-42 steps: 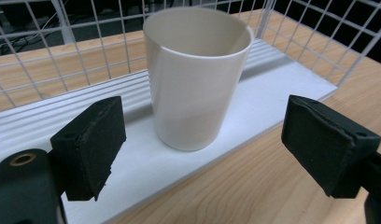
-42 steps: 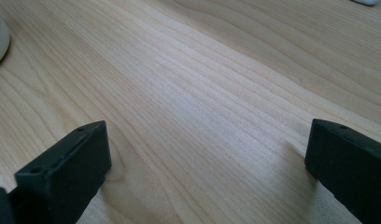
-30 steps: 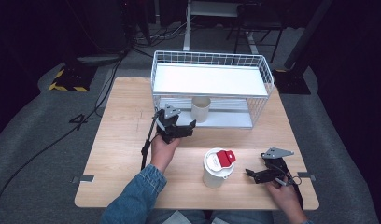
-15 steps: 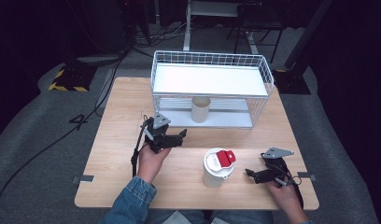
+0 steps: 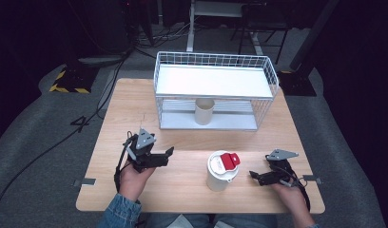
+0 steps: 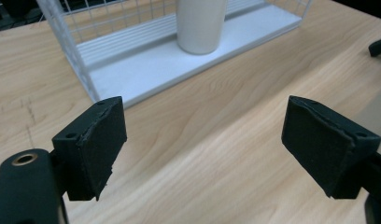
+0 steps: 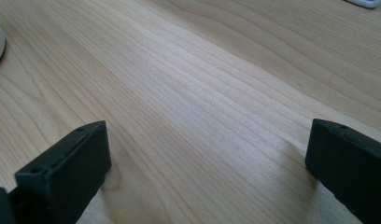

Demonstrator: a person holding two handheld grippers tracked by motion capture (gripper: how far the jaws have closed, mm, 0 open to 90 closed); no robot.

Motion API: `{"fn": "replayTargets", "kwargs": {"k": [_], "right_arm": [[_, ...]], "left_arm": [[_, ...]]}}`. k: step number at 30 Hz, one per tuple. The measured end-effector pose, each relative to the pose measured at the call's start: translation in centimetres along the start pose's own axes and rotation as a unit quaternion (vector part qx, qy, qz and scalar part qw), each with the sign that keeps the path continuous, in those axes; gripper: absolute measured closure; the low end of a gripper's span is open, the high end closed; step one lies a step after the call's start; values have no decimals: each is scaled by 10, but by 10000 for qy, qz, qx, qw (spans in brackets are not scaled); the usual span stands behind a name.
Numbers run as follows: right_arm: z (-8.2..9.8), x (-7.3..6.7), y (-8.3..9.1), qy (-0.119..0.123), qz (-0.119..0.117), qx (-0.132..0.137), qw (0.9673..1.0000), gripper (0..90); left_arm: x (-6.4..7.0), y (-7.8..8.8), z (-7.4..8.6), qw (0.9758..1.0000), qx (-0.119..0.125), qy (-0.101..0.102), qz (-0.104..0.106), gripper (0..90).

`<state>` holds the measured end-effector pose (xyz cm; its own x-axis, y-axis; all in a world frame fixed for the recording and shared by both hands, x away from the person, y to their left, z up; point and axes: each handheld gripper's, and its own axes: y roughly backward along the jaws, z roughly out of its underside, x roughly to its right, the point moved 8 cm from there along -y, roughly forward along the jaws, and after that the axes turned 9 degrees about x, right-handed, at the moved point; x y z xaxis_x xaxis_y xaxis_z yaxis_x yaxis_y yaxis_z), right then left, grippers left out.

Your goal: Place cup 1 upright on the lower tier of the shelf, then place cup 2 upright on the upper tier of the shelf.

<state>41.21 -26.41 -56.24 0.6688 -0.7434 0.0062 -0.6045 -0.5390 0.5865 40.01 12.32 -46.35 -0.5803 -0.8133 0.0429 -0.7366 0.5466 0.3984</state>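
Pale wood grain runs across the light wooden table [image 5: 182, 185], where a person holds a black two-jaw gripper in each hand. Left gripper [image 5: 167, 156] hangs above the table's near-left part with its jaws spread and nothing between them; in the left gripper view the same jaws [image 6: 202, 149] frame bare wood, with the beige cylindrical cup [image 6: 200, 23] standing beyond them on the lower shelf of the white wire rack [image 6: 72, 42]. From above, that cup [image 5: 204, 111] stands upright, its long axis vertical, at the middle of the rack's [image 5: 273, 76] bottom shelf, toward the table's far edge and well apart from both hands.

Nearer the front edge stands a white lidded cup with a red tab on top [image 5: 221, 169], upright, between the two hands. Right gripper [image 5: 255, 176] lies low near the table's near-right corner, jaws spread and empty, pointing toward that cup from just beside it; the right gripper view [image 7: 207, 168] shows bare wood between the pads. By this reading the lidded cup lies closer to the right gripper than to the left, so a short level reach from the right hand looks the likelier next move.
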Motion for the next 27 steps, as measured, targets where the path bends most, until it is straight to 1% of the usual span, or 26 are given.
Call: {"fn": "replayTargets", "kwargs": {"k": [1, 2, 3, 4, 5, 6, 7, 8, 9, 10, 11, 13, 14, 15, 18, 23, 24, 25, 27], "right_arm": [[0, 0, 0, 0, 0, 0, 10000, 3], [0, 0, 0, -33, 13, 20, 10000, 15], [0, 0, 0, -33, 13, 20, 10000, 15], [0, 0, 1, -28, 26, 40, 10000, 34], [0, 0, 1, -28, 26, 40, 10000, 34], [0, 1, 3, -17, -5, 67, 10000, 52], [0, 1, 3, -17, -5, 67, 10000, 52], [-1, 2, 4, 7, 29, 61, 10000, 67], [-1, 2, 4, 7, 29, 61, 10000, 67], [-2, 2, 7, -7, 31, 89, 10000, 67], [-2, 2, 7, -7, 31, 89, 10000, 67], [-4, 1, 9, 21, 15, 151, 9999, 73], [-6, -2, 11, 34, -50, 207, 9998, 80], [-6, -2, 11, 34, -50, 207, 9998, 80], [-10, -8, 13, 101, -158, 282, 9994, 91], [-15, -9, 16, 101, -181, 364, 9991, 95], [-17, -10, 17, 99, -205, 391, 9990, 97], [-19, -11, 19, 106, -228, 414, 9988, 104], [-21, -13, 21, 113, -280, 391, 9988, 105]], "left_arm": [[0, 0, 0, 10000, 0, 0, 0, 145], [-2, 6, 6, 10000, -29, -29, 6, 145], [-2, 6, 6, 10000, -29, -29, 6, 145], [-4, 10, 13, 10000, -64, 15, -12, 145], [-4, 10, 13, 10000, -64, 15, -12, 145], [-6, 13, 19, 9999, -92, 39, 2, 145], [-6, 13, 19, 9999, -92, 39, 2, 145], [-6, 15, 22, 9999, -112, 93, 12, 145], [-8, 16, 26, 9999, -155, 71, 21, 145], [-10, 19, 32, 9998, -205, 78, -30, 145], [-10, 19, 32, 9998, -205, 78, -30, 146], [-15, 22, 40, 9996, -270, 75, -72, 145], [-18, 24, 47, 9994, -330, 66, -111, 146], [-18, 24, 47, 9994, -330, 66, -111, 146], [-24, 28, 60, 9986, -487, 78, -199, 146], [-29, 30, 68, 9983, -499, 94, -282, 147], [-32, 30, 73, 9980, -562, 65, -293, 147], [-34, 29, 77, 9978, -595, 102, -281, 146], [-40, 29, 84, 9967, -719, 139, -354, 148]]}}
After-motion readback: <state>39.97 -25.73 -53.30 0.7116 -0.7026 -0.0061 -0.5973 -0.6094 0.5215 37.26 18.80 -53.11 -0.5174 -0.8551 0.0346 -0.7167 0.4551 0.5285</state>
